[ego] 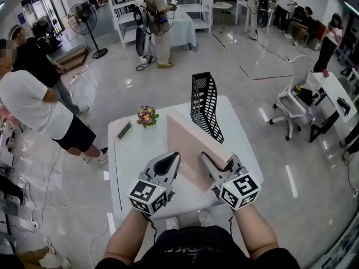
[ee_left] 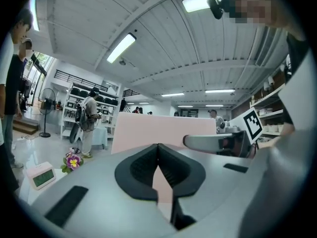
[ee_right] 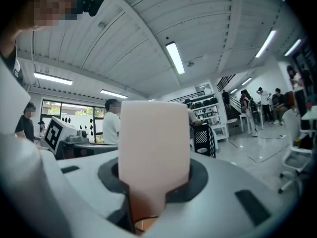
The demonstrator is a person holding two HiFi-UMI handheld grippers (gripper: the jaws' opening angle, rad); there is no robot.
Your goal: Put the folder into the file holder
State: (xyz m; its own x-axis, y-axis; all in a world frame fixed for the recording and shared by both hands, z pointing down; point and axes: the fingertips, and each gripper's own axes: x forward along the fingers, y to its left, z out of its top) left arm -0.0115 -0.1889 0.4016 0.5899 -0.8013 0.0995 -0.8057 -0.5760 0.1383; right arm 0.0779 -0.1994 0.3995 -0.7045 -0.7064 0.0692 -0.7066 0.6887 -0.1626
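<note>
A thick pink folder (ego: 193, 150) stands on edge on the white table (ego: 132, 167), running from near me towards the far right. My right gripper (ego: 216, 164) is shut on its near end, and the folder's end (ee_right: 153, 138) fills the space between the jaws in the right gripper view. My left gripper (ego: 170, 160) is shut and holds nothing. Its tip is beside the folder's left face (ee_left: 163, 130), and I cannot tell whether it touches. The black mesh file holder (ego: 205, 105) stands upright at the table's far edge, just beyond the folder, and also shows behind it as the holder (ee_right: 204, 139).
A small pot of flowers (ego: 147, 115) and a small flat device (ego: 124, 130) sit at the table's far left. A person in a white shirt (ego: 33, 108) stands left of the table. An office chair (ego: 291, 102) and a desk stand to the right.
</note>
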